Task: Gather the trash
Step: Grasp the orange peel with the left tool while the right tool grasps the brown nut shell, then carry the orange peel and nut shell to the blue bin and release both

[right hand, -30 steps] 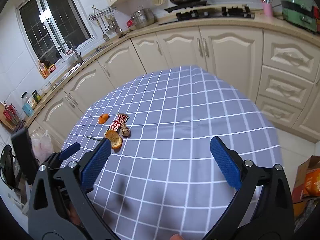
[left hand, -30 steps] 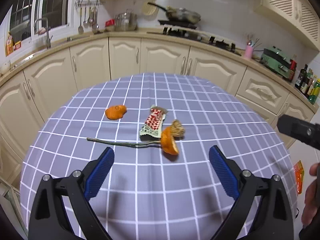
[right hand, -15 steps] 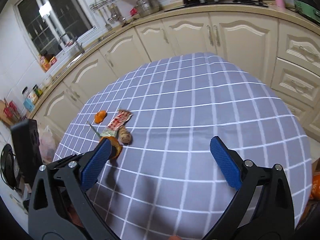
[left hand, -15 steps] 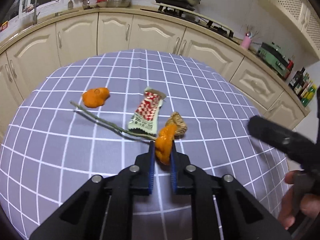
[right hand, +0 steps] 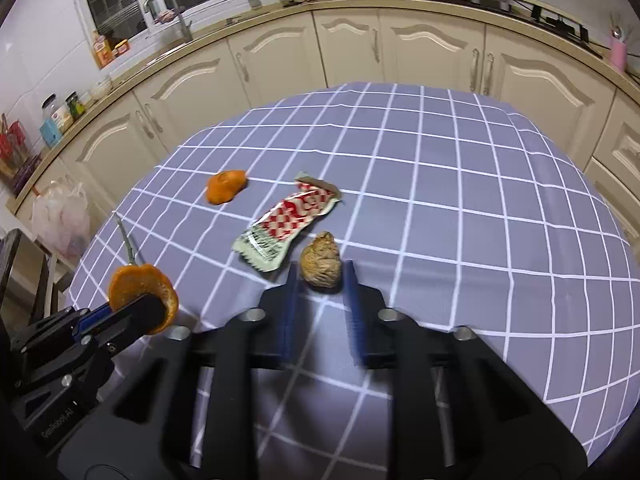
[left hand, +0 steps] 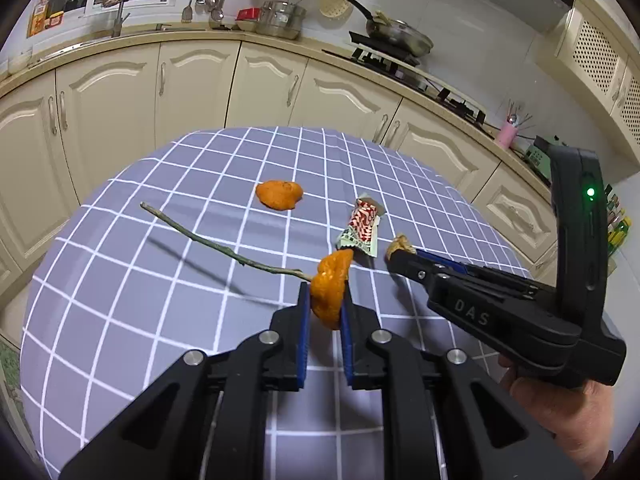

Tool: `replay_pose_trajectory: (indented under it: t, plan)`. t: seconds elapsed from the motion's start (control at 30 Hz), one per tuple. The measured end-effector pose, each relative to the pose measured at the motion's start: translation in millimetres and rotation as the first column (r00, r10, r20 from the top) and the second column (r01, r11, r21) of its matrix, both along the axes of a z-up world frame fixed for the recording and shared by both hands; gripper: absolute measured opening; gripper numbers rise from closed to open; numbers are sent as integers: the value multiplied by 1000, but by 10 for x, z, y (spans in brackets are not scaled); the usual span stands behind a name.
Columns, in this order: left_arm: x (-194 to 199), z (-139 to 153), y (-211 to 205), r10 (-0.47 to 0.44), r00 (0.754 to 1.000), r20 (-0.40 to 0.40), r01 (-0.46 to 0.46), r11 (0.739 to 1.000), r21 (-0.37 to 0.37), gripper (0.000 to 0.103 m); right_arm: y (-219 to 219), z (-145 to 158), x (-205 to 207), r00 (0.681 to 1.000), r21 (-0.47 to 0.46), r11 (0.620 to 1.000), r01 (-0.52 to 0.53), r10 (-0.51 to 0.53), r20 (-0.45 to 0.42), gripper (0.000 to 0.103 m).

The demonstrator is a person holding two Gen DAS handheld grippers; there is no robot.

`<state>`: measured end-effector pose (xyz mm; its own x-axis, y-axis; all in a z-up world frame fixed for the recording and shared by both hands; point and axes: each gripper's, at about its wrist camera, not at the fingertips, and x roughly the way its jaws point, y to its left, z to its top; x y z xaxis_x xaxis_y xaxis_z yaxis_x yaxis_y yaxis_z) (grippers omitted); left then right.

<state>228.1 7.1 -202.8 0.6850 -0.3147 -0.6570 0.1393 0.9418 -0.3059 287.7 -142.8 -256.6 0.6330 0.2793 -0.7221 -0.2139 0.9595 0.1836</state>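
Pick-up step: my left gripper [left hand: 325, 304] clamps the orange peel [left hand: 330, 294]; right gripper [right hand: 320, 276] jaws, just closing, pinch the walnut shell [right hand: 320, 266]. Next, lift both clear of the surface [right hand: 440, 200].

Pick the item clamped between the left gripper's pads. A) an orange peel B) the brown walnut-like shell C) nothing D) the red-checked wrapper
A: the left gripper is shut on the orange peel, lifted with a twig attached, while the wrapper lies on the tablecloth.
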Motion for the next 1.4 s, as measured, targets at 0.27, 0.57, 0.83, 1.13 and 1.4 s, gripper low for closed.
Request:
replay_pose_trajectory:
  t: [0.27,0.57,0.83,1.13,1.4]
  plan:
    - [-258,88,-39,-14,999,31,15,1000,-9,13,-275,199,-529,997,32,999,40,-42,59,20]
    - [-689,473,-403,-72,992,107,71,997,10,13,-714,696,-1225,986,106,993,49,-65,156,20]
    - [-1059,907,-1035,-171,964,205,166,985,39,13,-1432,1073,-1939,949,141,977,159,-191,249,20]
    - [-1419,1040,-1898,-333,913,235,324,943,76,13,-2288,1131,-2567,892,180,929,324,-364,270,20]
    - [-1755,1009,-2663,-495,837,234,479,869,124,13,-3071,952,-3172,811,204,842,500,-538,232,20]
